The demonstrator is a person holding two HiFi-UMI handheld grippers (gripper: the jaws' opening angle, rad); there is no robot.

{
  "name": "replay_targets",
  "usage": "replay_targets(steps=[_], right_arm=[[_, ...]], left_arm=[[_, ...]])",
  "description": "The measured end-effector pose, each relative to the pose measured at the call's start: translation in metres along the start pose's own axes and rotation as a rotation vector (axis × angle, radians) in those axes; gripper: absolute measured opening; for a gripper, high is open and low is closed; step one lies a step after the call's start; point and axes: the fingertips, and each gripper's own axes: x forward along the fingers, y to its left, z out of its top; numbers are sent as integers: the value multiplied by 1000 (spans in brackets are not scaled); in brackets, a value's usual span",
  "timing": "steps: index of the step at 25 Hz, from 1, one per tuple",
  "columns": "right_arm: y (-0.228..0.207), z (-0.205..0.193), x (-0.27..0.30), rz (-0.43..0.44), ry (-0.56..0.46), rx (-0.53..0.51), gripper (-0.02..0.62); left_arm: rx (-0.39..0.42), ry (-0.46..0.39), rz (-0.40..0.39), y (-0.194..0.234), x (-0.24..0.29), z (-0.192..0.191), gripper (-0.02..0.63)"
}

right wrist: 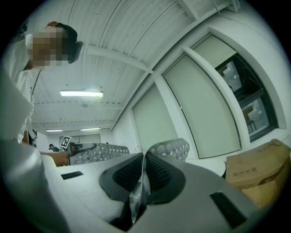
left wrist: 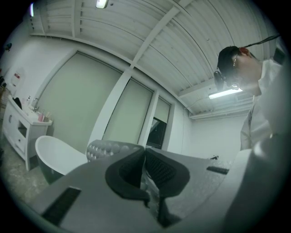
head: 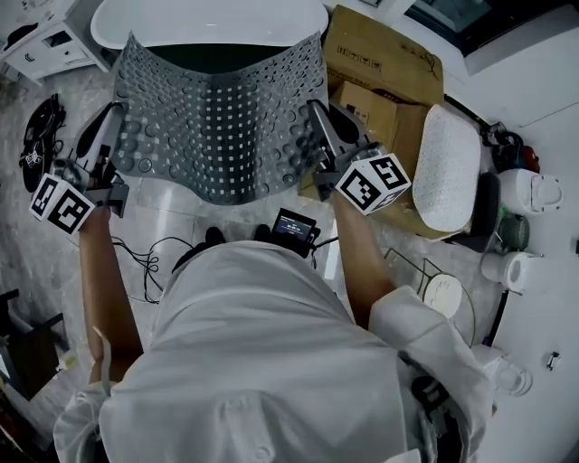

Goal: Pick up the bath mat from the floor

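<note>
A grey studded bath mat (head: 217,118) hangs lifted off the floor, stretched between my two grippers and sagging in the middle. My left gripper (head: 116,118) is shut on the mat's left edge, and my right gripper (head: 318,116) is shut on its right edge. In the left gripper view the dark pads (left wrist: 157,168) are pinched on the thin mat edge, and the bumpy mat (left wrist: 107,148) curls up behind them. The right gripper view has its pads (right wrist: 157,173) clamped on the mat (right wrist: 170,148) as well, with the left gripper (right wrist: 75,146) far off at the left.
A white bathtub (head: 208,20) stands just beyond the mat. Cardboard boxes (head: 380,63) and a white perforated mat (head: 445,167) sit at the right, with a toilet (head: 534,194) further right. A white cabinet (head: 41,41) is at the far left. Cables (head: 149,258) lie on the floor.
</note>
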Motion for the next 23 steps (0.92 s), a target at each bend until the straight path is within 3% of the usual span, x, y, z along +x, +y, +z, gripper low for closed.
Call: replay_targets(steps=[23], right_arm=[[-9,1,-10,-12,-39,35,41]], left_arm=[[-67,-27,-2,0,2,-2,12]])
